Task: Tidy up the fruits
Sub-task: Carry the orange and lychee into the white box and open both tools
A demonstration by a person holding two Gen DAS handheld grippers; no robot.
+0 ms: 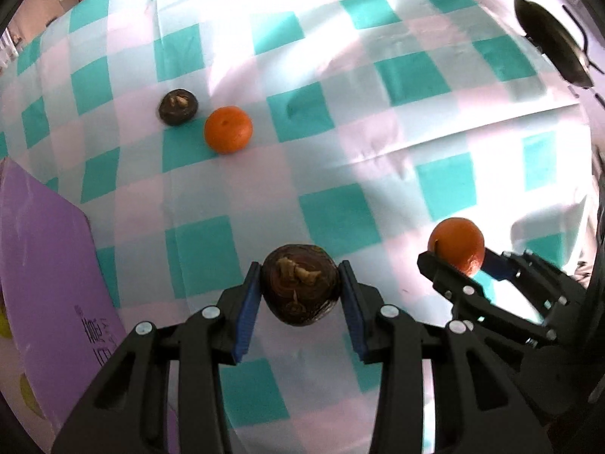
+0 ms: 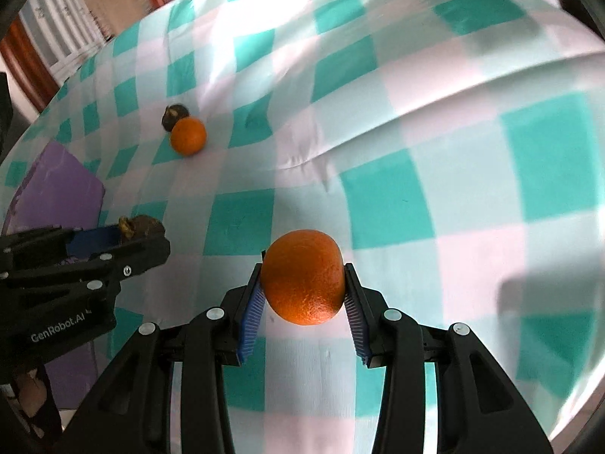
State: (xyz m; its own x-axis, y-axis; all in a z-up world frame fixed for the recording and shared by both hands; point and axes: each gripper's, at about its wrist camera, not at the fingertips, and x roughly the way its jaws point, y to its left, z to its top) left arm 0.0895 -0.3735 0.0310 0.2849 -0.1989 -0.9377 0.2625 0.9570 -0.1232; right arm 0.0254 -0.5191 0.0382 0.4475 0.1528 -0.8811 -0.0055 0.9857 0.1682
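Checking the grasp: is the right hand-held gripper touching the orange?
Touching. The right wrist view shows the right hand-held gripper with both blue pads pressed against the orange.

smooth cloth tablecloth; pitted, slightly glossy orange; ribbed fingers.

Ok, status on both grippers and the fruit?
Left gripper shut on dark brown fruit. Right gripper shut on orange. Second orange and second brown fruit on cloth. Nothing blocking.

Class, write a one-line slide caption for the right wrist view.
Right gripper clamps an orange above the checked cloth; left gripper holds a brown fruit.
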